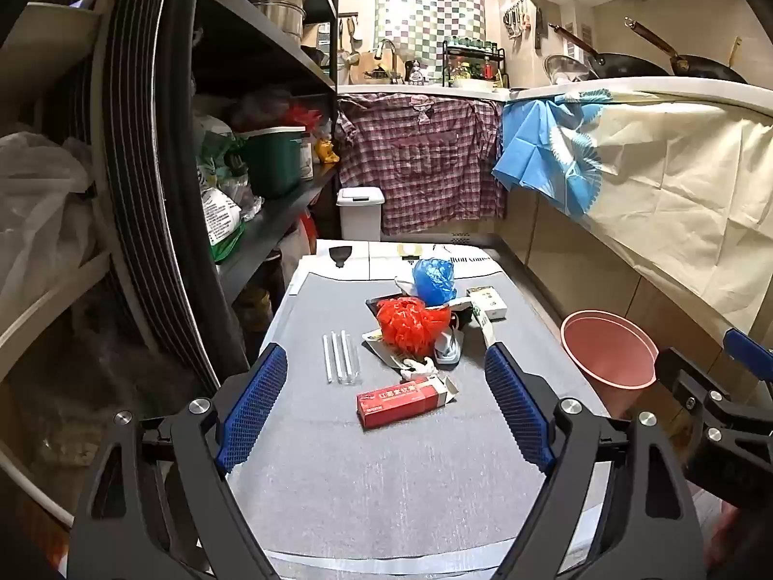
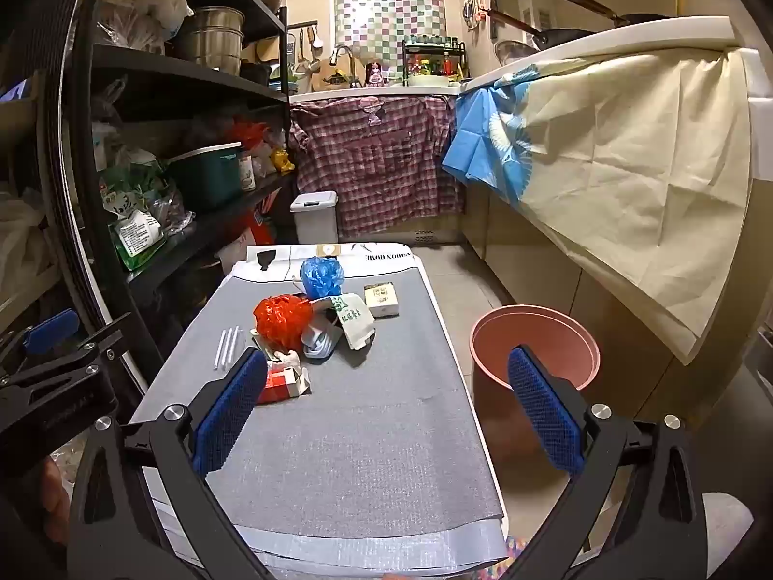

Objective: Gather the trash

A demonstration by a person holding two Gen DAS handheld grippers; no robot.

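Observation:
Trash lies in a pile on a grey mat (image 1: 386, 459) over a low table: a red plastic bag (image 1: 410, 326), a blue plastic bag (image 1: 433, 278), a red carton (image 1: 403, 401), a small white box (image 1: 489, 303), clear straws (image 1: 340, 355) and crumpled wrappers. A pink bin (image 1: 608, 353) stands on the floor right of the table. My left gripper (image 1: 386, 401) is open and empty, short of the pile. My right gripper (image 2: 386, 406) is open and empty, over the table's near right side, with the pink bin (image 2: 534, 343) behind its right finger.
Black shelving (image 1: 251, 111) full of bags and pots runs along the left. A white lidded bin (image 1: 360, 212) stands beyond the table. A counter draped in cloth (image 1: 652, 169) runs along the right. Tiled floor lies between table and counter.

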